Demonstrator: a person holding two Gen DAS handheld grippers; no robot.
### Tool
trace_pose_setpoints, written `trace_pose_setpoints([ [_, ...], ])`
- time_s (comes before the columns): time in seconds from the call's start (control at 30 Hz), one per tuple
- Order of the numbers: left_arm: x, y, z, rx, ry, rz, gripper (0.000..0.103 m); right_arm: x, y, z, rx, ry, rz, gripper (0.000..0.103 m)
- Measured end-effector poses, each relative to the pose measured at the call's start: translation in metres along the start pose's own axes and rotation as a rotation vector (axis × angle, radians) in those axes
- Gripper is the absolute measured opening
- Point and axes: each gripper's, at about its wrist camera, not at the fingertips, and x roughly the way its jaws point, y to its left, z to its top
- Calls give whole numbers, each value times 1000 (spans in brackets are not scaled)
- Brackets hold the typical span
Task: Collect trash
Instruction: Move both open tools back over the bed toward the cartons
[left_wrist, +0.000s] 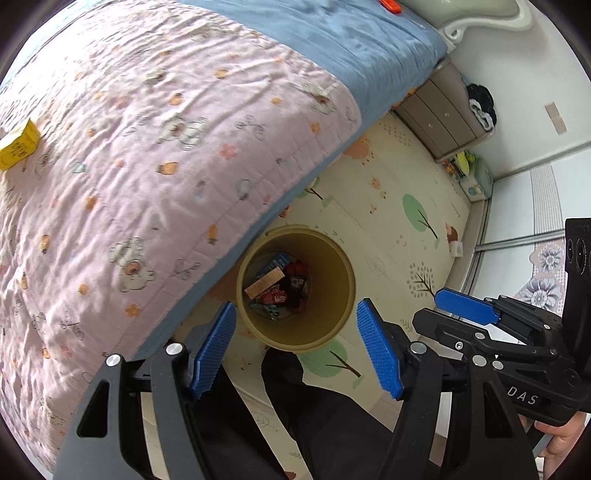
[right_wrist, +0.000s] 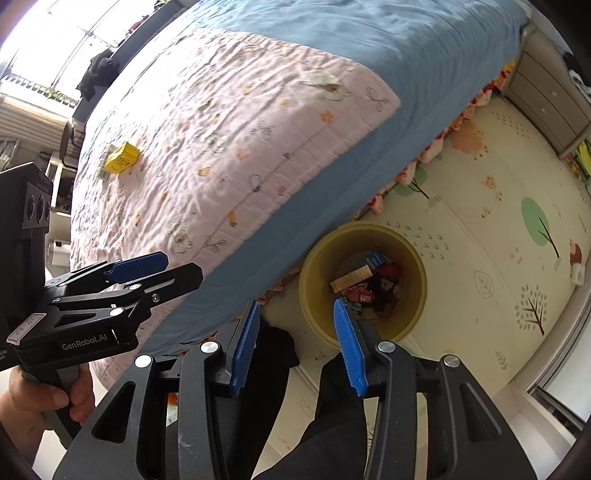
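Note:
A yellow bin (left_wrist: 343, 280) stands on the floor mat beside the bed; it also shows in the right wrist view (right_wrist: 415, 295). Several wrappers (left_wrist: 280, 288) lie in its bottom. A yellow carton (left_wrist: 18, 146) lies on the pink quilt, also seen in the right wrist view (right_wrist: 122, 158). My left gripper (left_wrist: 295, 325) is open and empty, held above the bin's near rim. My right gripper (right_wrist: 295, 321) is open and empty, above the floor between the bed edge and the bin. Each gripper shows in the other's view: the right one (left_wrist: 465, 306), the left one (right_wrist: 147, 266).
The bed with a pink quilt (left_wrist: 147, 166) and blue sheet (left_wrist: 351, 48) fills the left. A patterned play mat (left_wrist: 406, 206) covers the floor. A grey drawer unit (left_wrist: 439, 118) and toys stand by the far wall. The person's dark-clad legs (left_wrist: 332, 424) are below the grippers.

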Motion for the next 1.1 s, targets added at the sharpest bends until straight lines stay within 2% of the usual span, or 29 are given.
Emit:
trace_pose_setpoints([
  [0.17,-24,45,3,-69,-41,21,68,14,52,24,-83,9,23,42],
  [0.43,-74,146,4,-181,-113,88,68,43,150,59,-212,12,57,41],
  [0.83,-131,288,6,-277,-191,149,72,97,302,94,-375,7,79,41],
  [0.97,-141,325,6,-317,-204,169,74,110,335,110,-436,8,58,41],
  [1.1,-147,357,9,-395,-225,158,76,124,359,134,-494,15,54,41],
])
